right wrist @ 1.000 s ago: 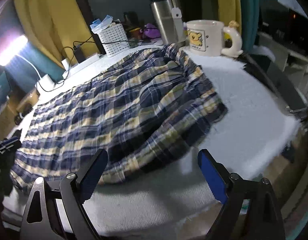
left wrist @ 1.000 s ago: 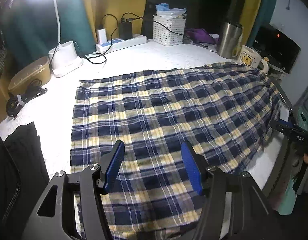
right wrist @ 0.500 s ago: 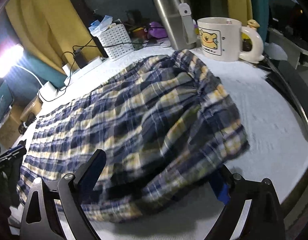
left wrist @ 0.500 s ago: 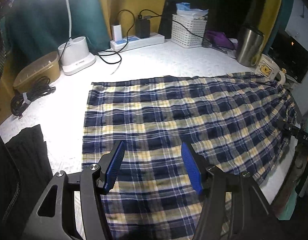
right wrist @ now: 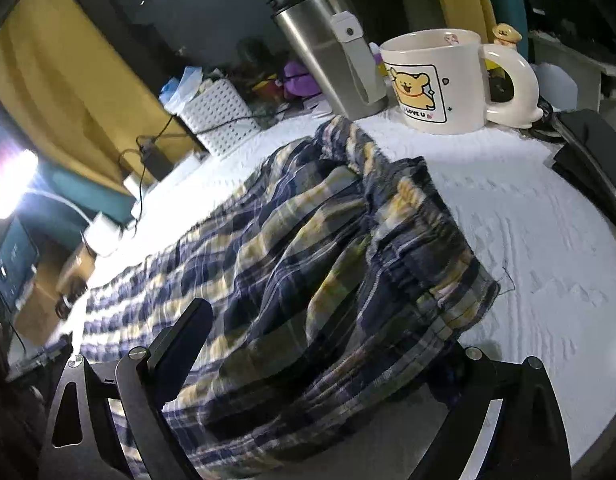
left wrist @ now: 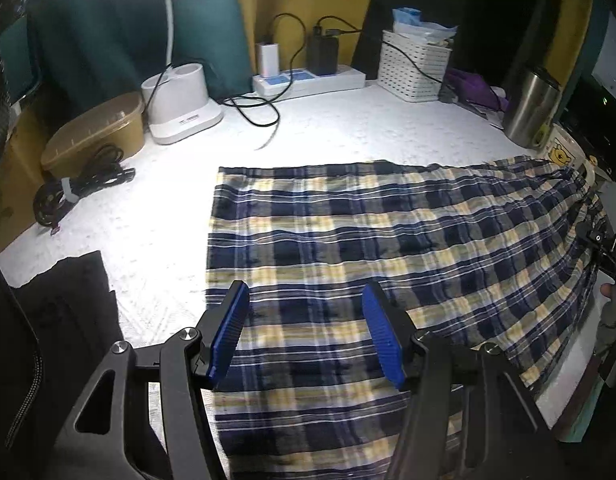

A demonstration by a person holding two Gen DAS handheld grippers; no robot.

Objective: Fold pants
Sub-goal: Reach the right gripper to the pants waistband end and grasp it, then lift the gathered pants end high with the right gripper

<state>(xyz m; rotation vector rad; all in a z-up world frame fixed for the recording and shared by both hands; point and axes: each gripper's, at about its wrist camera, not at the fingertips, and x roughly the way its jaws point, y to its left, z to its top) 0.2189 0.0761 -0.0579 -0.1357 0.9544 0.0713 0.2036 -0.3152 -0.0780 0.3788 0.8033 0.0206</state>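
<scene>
Closing on the bunched waistband end, the right gripper (right wrist: pixel 324 360) has plaid cloth between its jaws; pad contact not visible. Plaid pants (left wrist: pixel 388 240) lie flat on the white table (left wrist: pixel 348 128), long axis running left to right. Left gripper (left wrist: pixel 304 336) hovers half open and empty over the near edge at the cuff end. Each hand sits at its own end.
</scene>
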